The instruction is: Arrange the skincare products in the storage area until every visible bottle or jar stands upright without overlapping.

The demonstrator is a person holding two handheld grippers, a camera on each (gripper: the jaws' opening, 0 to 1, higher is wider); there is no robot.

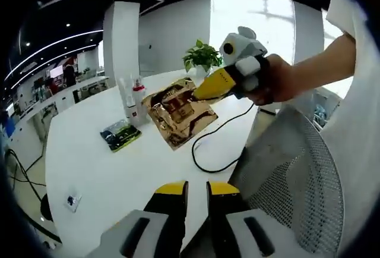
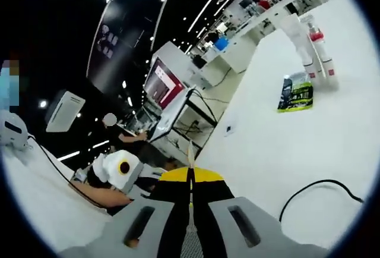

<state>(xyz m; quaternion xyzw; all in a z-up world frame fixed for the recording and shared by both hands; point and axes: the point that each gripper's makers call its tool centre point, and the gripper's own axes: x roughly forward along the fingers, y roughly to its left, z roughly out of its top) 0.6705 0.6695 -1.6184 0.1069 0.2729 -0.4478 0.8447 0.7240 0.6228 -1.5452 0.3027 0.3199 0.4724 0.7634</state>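
Observation:
Two slim white bottles (image 1: 134, 100), one with a red cap, stand upright together on the white table (image 1: 101, 169); they also show in the right gripper view (image 2: 317, 50). A green and black packet (image 1: 120, 134) lies flat beside them (image 2: 295, 93). A gold foil pouch (image 1: 175, 112) hangs tilted over the table, and my right gripper (image 1: 199, 93), held by a hand, is shut on its corner. In the right gripper view the pouch (image 2: 190, 151) is a thin edge rising from the shut jaws of the right gripper (image 2: 191, 178). My left gripper (image 1: 196, 189) is slightly open and empty, low over the table's near edge.
A black cable (image 1: 205, 151) loops across the table under the pouch (image 2: 312, 189). A grey mesh chair back (image 1: 297, 175) stands close on the right. A potted plant (image 1: 202, 56) sits at the table's far end, and a small tag (image 1: 72, 200) lies near the left edge.

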